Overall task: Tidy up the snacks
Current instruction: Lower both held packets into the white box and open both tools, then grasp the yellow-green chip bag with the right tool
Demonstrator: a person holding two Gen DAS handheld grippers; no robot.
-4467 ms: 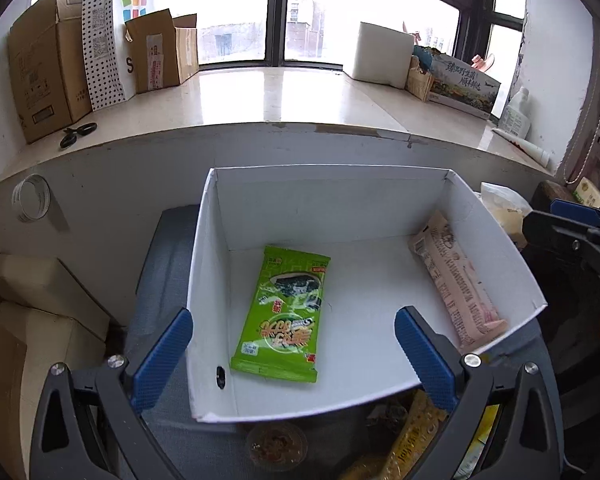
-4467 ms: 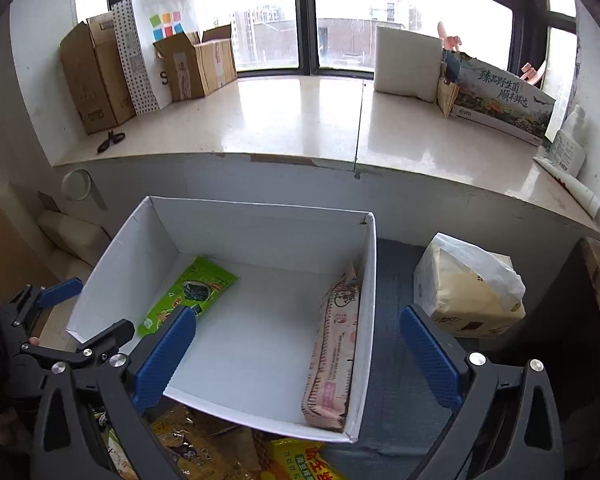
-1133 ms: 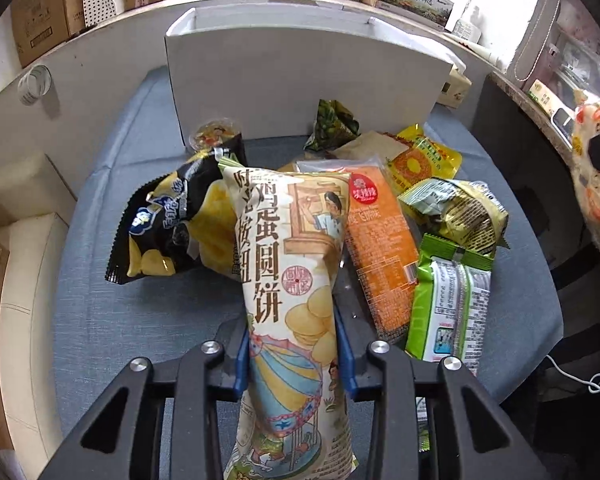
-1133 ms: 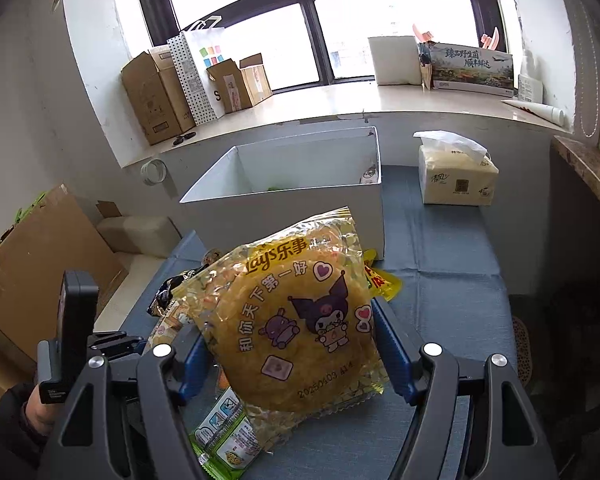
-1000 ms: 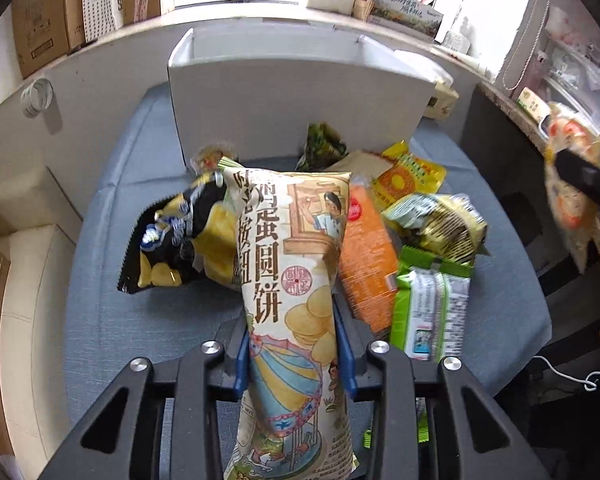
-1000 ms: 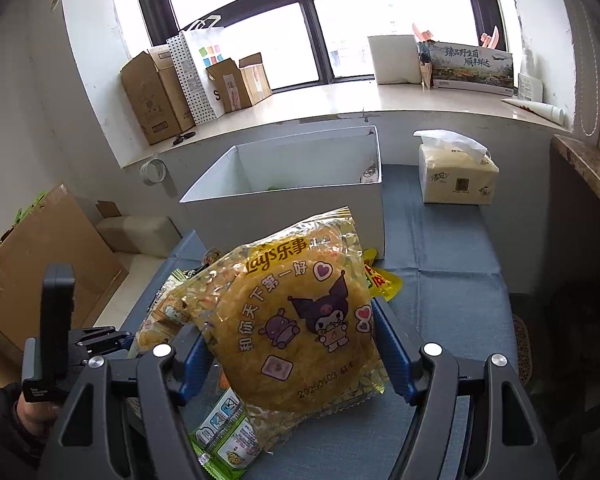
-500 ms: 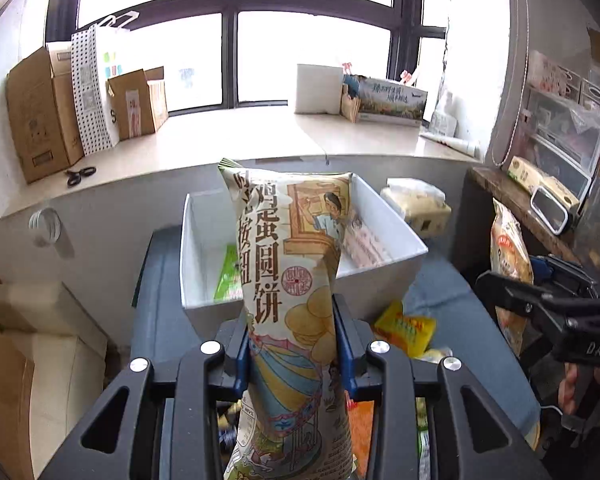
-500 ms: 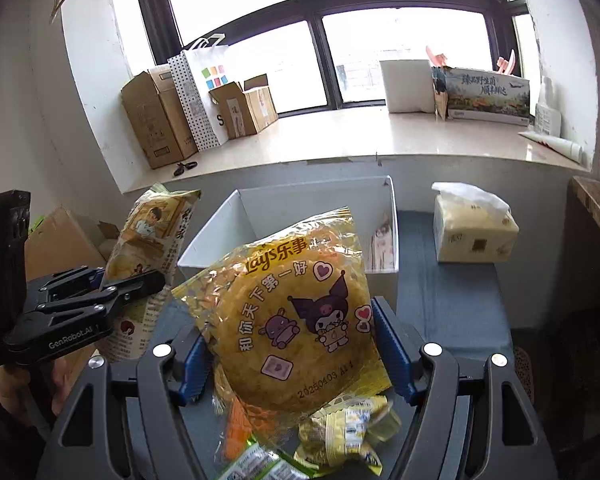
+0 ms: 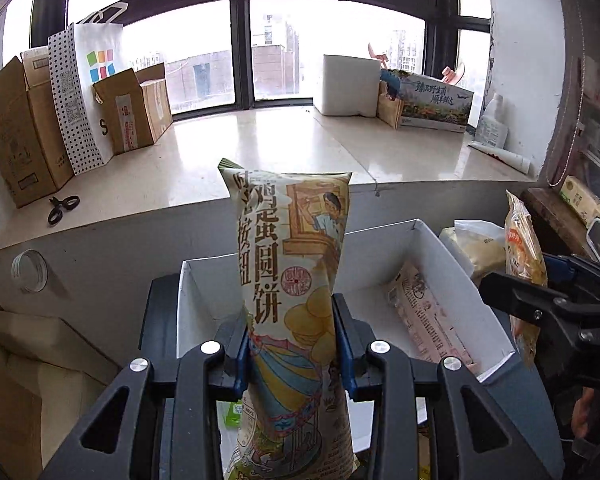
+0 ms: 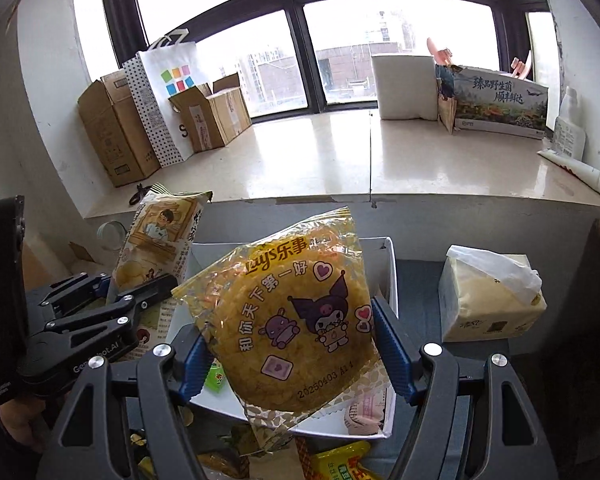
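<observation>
My left gripper (image 9: 294, 340) is shut on a tall cream egg-biscuit bag (image 9: 292, 248), held upright over the near edge of the white box (image 9: 204, 300). The right gripper (image 10: 292, 344) is shut on a round yellow Lay's crisp bag (image 10: 296, 308), also above the white box (image 10: 390, 264). Inside the box a pink packet (image 9: 428, 320) leans along the right wall and a green packet (image 10: 214, 376) lies at the left. The right wrist view shows the egg-biscuit bag (image 10: 160, 240) at its left, and the left wrist view has the crisp bag (image 9: 524, 248) at its right edge.
A tissue pack (image 10: 488, 304) stands right of the box on the blue-grey cloth (image 10: 416, 280). Loose snack packets (image 10: 340, 464) lie in front of the box. The windowsill behind carries cardboard boxes (image 9: 16, 140), scissors (image 9: 62, 208) and a printed carton (image 10: 500, 100).
Both grippers have lifted their bags off the snack pile and carried them forward to the white box. The box now fills the lower middle of both views.
</observation>
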